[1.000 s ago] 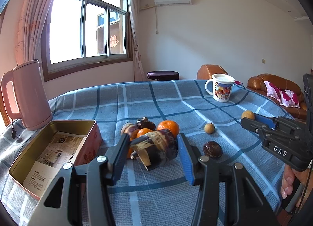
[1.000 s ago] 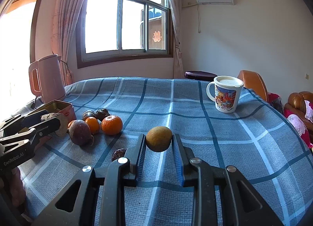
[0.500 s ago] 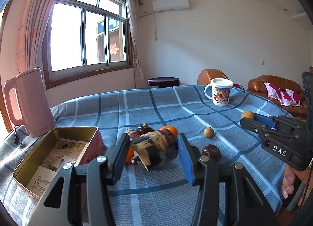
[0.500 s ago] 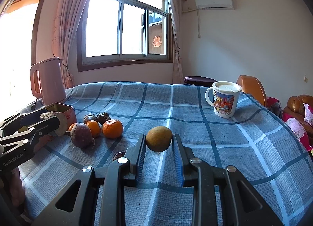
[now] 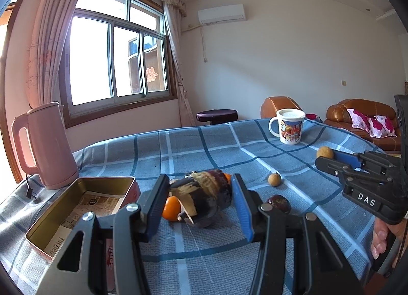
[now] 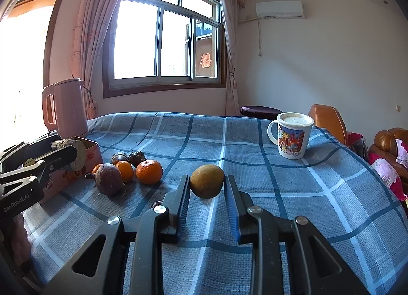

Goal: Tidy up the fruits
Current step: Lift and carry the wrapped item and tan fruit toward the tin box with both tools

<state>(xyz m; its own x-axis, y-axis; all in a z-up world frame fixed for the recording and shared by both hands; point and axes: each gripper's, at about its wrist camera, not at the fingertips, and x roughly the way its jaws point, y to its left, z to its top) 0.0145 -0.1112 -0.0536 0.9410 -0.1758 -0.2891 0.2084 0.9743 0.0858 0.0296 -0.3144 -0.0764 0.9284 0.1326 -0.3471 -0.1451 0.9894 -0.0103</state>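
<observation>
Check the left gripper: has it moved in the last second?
Yes. The left gripper, shut on the dark peeling fruit, has dropped lower and tilted up: the mug and tin box sit lower in its view than before.

Black tool (image 5: 199,193), blue pads (image 5: 241,205), silver screws

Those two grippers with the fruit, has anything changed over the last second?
Both have lifted: the table sits lower in each view. The left gripper keeps its grip on the dark peeling fruit, the right gripper on the round yellow-brown fruit. Nothing was let go. The oranges, tin box, mug and kettle stayed put.
</observation>
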